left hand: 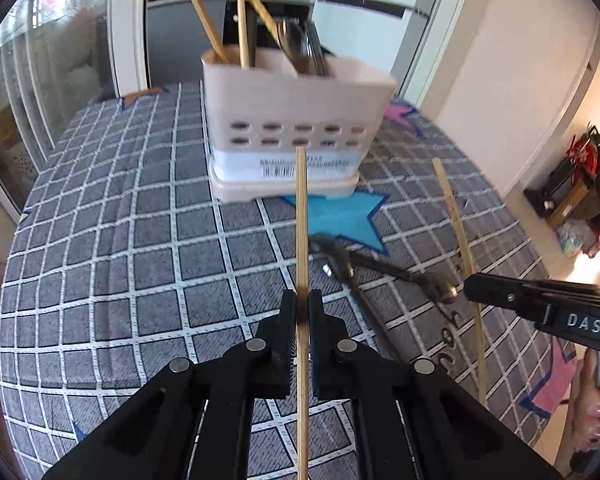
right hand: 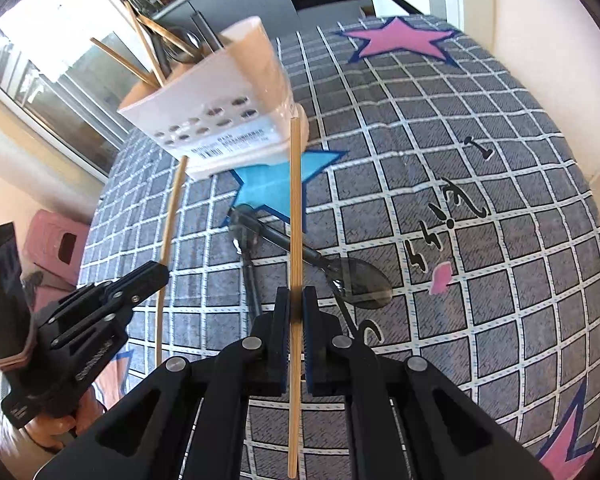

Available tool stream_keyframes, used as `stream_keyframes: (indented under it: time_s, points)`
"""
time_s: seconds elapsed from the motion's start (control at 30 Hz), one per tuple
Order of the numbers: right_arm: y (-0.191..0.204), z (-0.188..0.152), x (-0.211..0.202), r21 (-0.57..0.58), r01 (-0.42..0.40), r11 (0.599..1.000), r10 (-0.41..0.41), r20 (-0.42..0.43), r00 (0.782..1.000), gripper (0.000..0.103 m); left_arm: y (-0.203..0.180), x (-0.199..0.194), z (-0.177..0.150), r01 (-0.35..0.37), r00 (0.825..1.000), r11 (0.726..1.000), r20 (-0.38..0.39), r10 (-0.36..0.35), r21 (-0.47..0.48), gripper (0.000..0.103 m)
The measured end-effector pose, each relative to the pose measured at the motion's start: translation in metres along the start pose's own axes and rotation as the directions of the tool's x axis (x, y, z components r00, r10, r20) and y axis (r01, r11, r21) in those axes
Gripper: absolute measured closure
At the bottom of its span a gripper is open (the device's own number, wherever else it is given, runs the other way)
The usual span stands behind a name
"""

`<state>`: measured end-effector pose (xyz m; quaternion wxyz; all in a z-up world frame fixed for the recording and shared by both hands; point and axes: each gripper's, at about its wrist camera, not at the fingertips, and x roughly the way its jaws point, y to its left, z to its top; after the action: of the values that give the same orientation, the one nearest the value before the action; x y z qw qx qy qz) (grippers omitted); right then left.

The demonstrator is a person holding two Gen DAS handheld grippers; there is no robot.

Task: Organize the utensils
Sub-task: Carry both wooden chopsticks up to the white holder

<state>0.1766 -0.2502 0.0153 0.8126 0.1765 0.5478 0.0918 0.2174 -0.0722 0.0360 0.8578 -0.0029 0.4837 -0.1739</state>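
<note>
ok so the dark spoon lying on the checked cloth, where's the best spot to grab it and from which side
Probably the spoon is best gripped mid-handle, coming straight down from above, jaws across the shaft. It lies flat on the cloth; the handle is thin and straight, the bowl wide and shallow. Its far handle end crosses another dark utensil, so stay nearer the bowl. Both grippers already hold chopsticks.

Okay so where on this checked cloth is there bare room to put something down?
Free: the grey checked tablecloth left of the pale perforated utensil holder, and the stretch right of the black lettering. Crowded: around the blue star, where two dark metal spoons lie crossed.
</note>
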Motion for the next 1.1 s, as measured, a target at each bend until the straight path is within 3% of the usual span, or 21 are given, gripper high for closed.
stream_keyframes:
  time_s: [0.33, 0.57, 0.97, 1.1]
  points:
    - [0.02, 0.015, -0.041, -0.034, -0.045, 0.998, 0.05, 0.135, 0.99, 0.097, 0.017, -0.07, 0.029, 0.044, 0.977, 0.999, 0.21, -0.04, -0.01, 0.066]
    - [0.034, 0.053, -0.07, -0.065, -0.062, 0.996, 0.076, 0.234, 0.969, 0.097, 0.026, -0.094, 0.085, 0.05, 0.949, 0.999, 0.311, -0.044, -0.014, 0.066]
    - [0.057, 0.159, -0.065, -0.104, -0.054, 0.993, 0.087, 0.344, 0.935, 0.097, 0.041, -0.078, 0.187, 0.051, 0.888, 0.998, 0.459, -0.03, -0.033, 0.066]
    - [0.064, 0.189, -0.052, -0.125, -0.049, 0.991, 0.092, 0.37, 0.924, 0.097, 0.042, -0.063, 0.209, 0.037, 0.875, 0.999, 0.484, -0.017, -0.033, 0.066]
